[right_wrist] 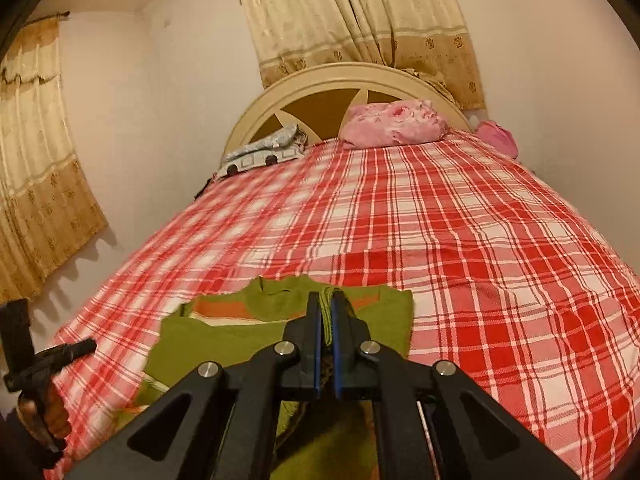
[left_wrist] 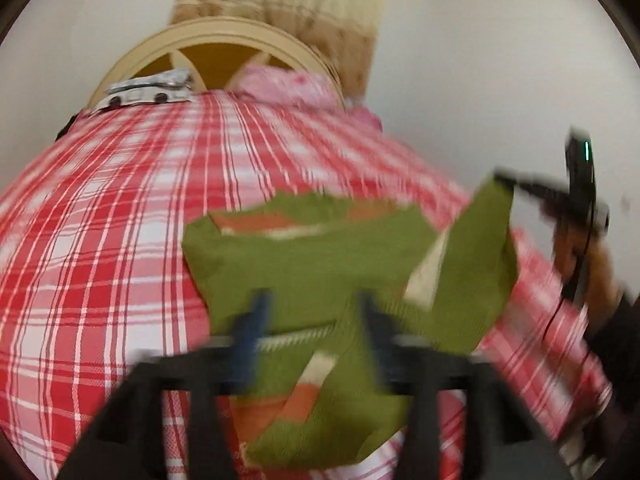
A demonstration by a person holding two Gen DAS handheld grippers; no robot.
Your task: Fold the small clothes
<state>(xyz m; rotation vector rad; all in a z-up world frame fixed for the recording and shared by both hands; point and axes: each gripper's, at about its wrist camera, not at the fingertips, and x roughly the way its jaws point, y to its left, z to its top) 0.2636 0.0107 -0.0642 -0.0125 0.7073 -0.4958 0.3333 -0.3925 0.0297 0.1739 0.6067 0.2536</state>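
A small green sweater (left_wrist: 312, 264) with orange and cream stripes lies on the red plaid bedspread (left_wrist: 100, 240), partly folded. My left gripper (left_wrist: 316, 312) is open just above its lower part, fingers apart, nothing between them. My right gripper (right_wrist: 327, 316) is shut on a fold of the green sweater (right_wrist: 224, 340) and holds it lifted; in the left wrist view the raised flap (left_wrist: 484, 248) hangs from the right gripper (left_wrist: 508, 180). The left wrist view is motion-blurred.
A pink pillow (right_wrist: 394, 124) and a grey-white printed cloth (right_wrist: 260, 156) lie at the headboard (right_wrist: 344, 80). Another pink item (right_wrist: 496, 136) sits at the far right edge. Walls and beige curtains (right_wrist: 352, 20) surround the bed. The left hand's gripper shows at the right wrist view's lower left (right_wrist: 44, 360).
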